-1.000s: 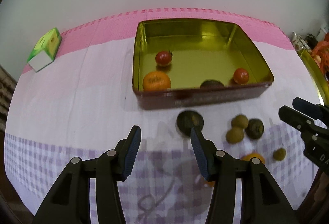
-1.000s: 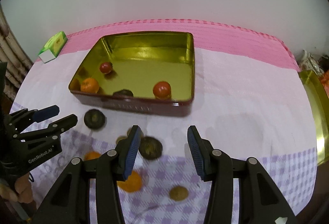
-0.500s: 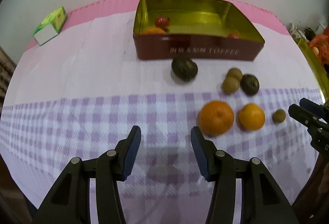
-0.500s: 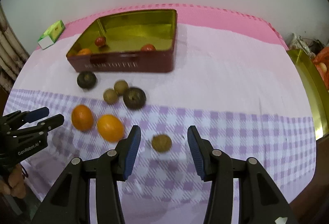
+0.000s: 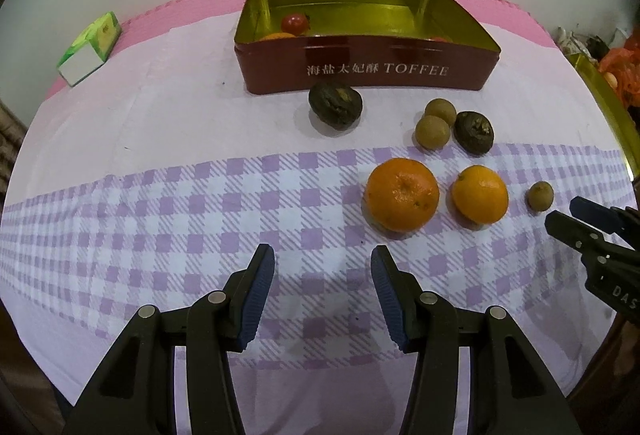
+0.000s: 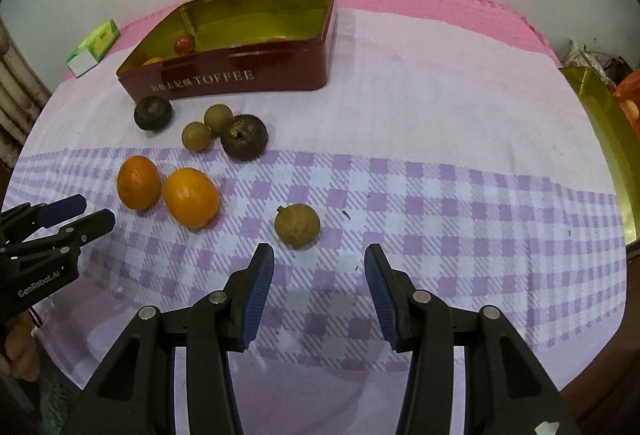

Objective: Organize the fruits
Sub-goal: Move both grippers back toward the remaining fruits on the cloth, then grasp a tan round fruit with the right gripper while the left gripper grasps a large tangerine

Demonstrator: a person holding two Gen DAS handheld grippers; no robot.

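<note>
1. Left wrist view: left gripper (image 5: 322,291) has its fingers parted and empty over the checked counter (image 5: 160,219); the larger orange (image 5: 401,194) lies just ahead.
2. Right wrist view: right gripper (image 6: 319,289), fingers likewise parted and empty, faces a brown longan (image 6: 297,225).
3. The toffee tin (image 5: 368,69), holding a tomato (image 5: 295,24), now sits farther away than a second ago.

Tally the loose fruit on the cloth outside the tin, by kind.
Oranges: 2
Dark wrinkled fruits: 2
Small tan round fruits: 3
Total: 7
</note>
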